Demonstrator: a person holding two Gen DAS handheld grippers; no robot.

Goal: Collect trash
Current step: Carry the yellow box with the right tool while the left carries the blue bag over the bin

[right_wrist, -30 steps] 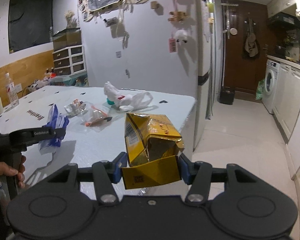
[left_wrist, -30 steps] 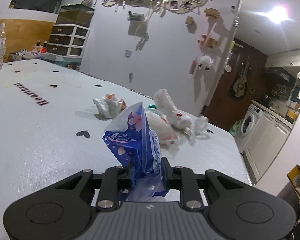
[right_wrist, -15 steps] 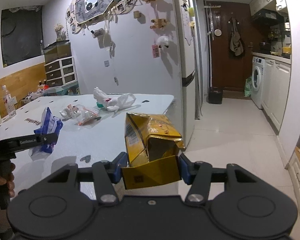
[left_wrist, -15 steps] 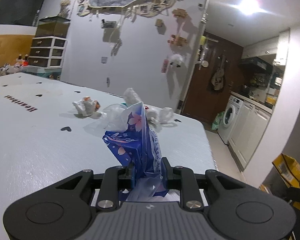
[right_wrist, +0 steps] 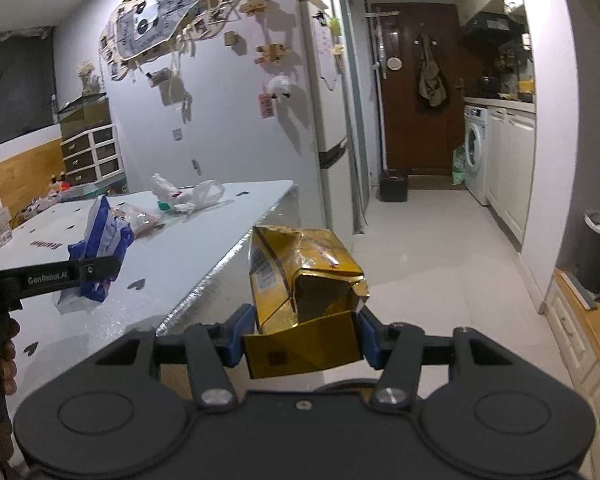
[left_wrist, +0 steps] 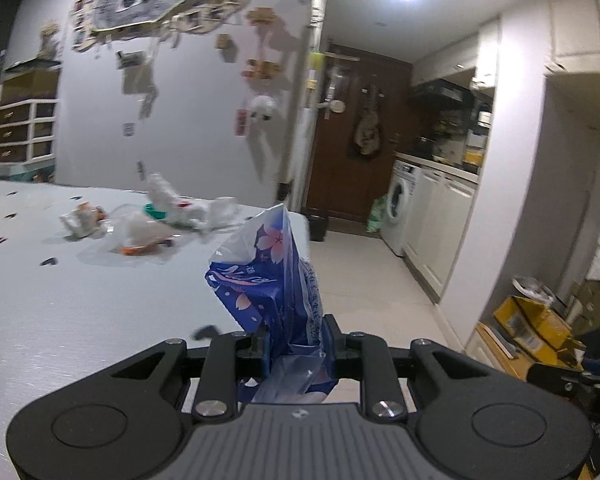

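My left gripper (left_wrist: 295,342) is clamping its jaws on a blue flowered plastic wrapper (left_wrist: 266,280) above the near edge of the white counter (left_wrist: 60,312), while my right gripper (right_wrist: 302,338) is pinching a crumpled yellow carton (right_wrist: 300,276) over the floor beside it. Farther back on the counter, crumpled white plastic bags (right_wrist: 188,196) and a clear bag (left_wrist: 140,236) are lying together.

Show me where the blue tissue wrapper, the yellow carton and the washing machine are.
blue tissue wrapper (left_wrist: 268,276), left wrist view, on its printed blue front.
yellow carton (right_wrist: 300,280), right wrist view, on its crumpled front face.
washing machine (right_wrist: 475,144), right wrist view, on its round door.
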